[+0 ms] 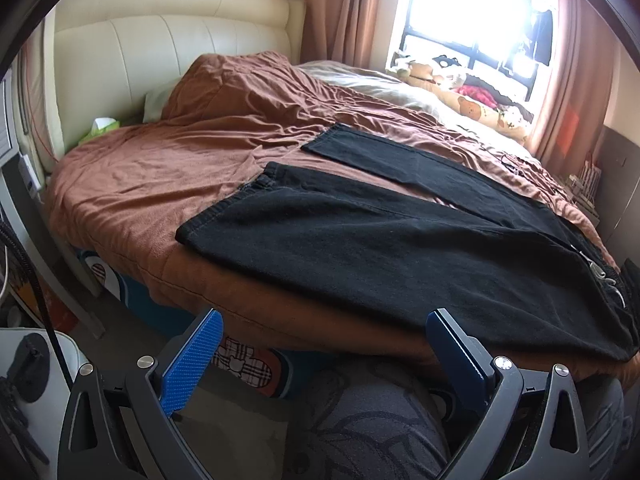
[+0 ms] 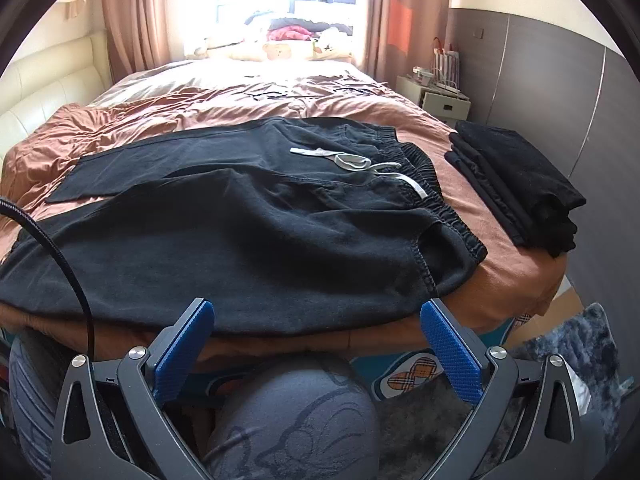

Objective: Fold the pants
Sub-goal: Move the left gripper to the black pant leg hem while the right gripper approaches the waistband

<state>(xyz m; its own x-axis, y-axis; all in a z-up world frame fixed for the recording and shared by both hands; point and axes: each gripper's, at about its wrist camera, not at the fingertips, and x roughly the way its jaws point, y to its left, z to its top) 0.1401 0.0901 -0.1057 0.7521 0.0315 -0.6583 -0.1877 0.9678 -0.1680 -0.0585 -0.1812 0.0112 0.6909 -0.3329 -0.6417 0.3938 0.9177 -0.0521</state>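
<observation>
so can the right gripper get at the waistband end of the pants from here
Probably yes: the right gripper has open jaws, the elastic waistband lies ahead to its right on the bed edge, and nothing sits between them.

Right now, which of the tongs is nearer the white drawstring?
Right. The right tongs face the waistband end where the white drawstring lies; the left tongs sit toward the leg end.

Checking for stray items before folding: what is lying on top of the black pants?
Only the pale drawstring lies on the black pants, near the waistband. The brown bedcover shows around them; whatever is beneath them is covered.
</observation>
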